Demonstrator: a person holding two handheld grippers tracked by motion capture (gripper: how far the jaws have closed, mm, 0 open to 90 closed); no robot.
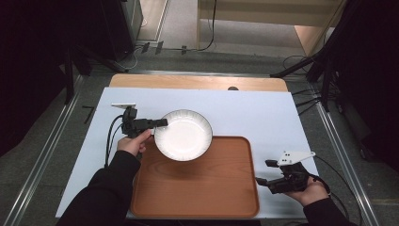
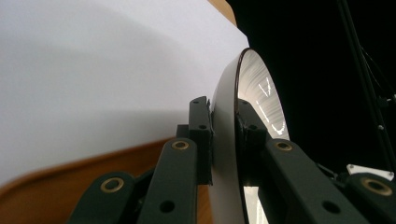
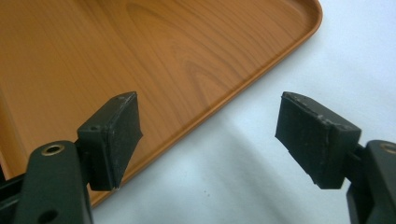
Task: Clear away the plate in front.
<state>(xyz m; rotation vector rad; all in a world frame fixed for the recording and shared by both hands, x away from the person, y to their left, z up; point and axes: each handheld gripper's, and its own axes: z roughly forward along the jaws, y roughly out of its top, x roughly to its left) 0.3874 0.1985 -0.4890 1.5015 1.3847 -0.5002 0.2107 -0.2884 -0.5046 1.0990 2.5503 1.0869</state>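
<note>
**White-covered table with tray: left gripper clamping a bowl by its rim**

White sheeting [image 1: 263, 110] covers the table, whose bare wooden edge [image 1: 197, 82] shows at the far side; grey floor and dark stands surround it.

Left gripper [image 1: 162, 123]: clenched on the bowl [image 1: 184, 136]. In the left gripper view its two black jaws pinch the bowl's rim [image 2: 223, 140], one pad pressed on the outer wall and the other on the inner face. The person's left hand [image 1: 134, 142] holds the gripper from the bowl's left side.

Bowl: round, white, glossy, with fine ribbing radiating around the inner wall and a thin dark line along the lip. No brand, label or writing can be read on it. Its opening faces upward in the high view; being circular, it has no long axis. It lies over the far left corner of the wooden tray [image 1: 202, 188], part of it overhanging the white sheet. Whether it rests on the tray or is lifted cannot be told.

Right gripper [image 1: 266, 173]: released, jaws spread wide with nothing between them. It sits at the tray's right edge; in the right gripper view one pad is over the tray rim [image 3: 243, 88], the other over the white sheet [image 3: 243, 177].
</note>
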